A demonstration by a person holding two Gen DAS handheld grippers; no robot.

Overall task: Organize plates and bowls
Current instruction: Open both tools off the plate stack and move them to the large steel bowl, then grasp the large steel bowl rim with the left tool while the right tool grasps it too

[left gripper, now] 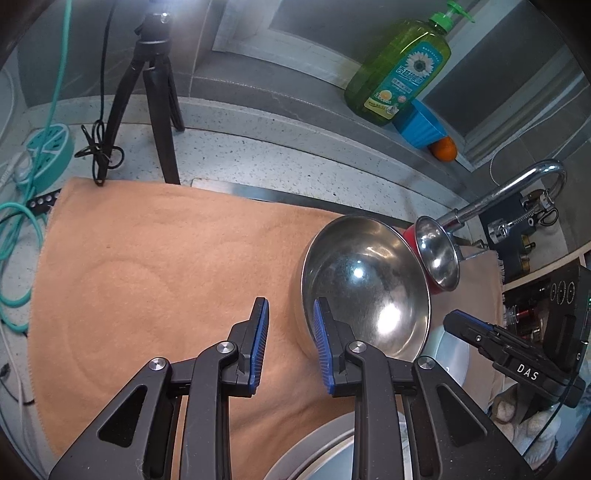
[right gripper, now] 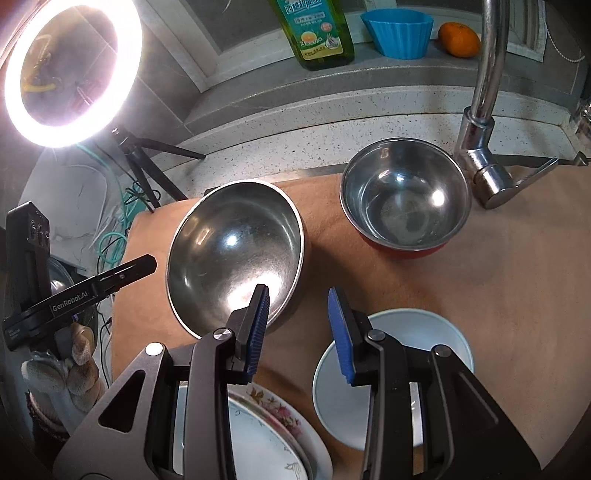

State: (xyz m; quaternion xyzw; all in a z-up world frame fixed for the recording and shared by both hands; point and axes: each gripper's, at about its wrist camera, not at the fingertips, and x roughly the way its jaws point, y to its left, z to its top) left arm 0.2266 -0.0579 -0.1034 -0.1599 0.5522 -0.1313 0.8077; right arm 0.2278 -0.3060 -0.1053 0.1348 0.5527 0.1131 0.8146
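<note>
A large steel bowl (left gripper: 365,284) (right gripper: 236,251) lies on the peach cloth (left gripper: 155,273). A smaller steel bowl with a red outside (right gripper: 404,199) (left gripper: 437,254) stands behind it by the tap. A pale blue plate (right gripper: 413,343) and a floral plate (right gripper: 280,417) lie near the front. My left gripper (left gripper: 290,334) is open and empty, its right finger over the large bowl's near rim. My right gripper (right gripper: 299,325) is open and empty, above the cloth between the large bowl and the blue plate. It also shows in the left wrist view (left gripper: 491,339).
A chrome tap (right gripper: 484,122) rises at the back right. On the sill stand a green soap bottle (left gripper: 399,70), a blue cup (right gripper: 399,31) and an orange (right gripper: 460,38). A ring light (right gripper: 70,70) on a tripod (left gripper: 151,92) and cables stand left.
</note>
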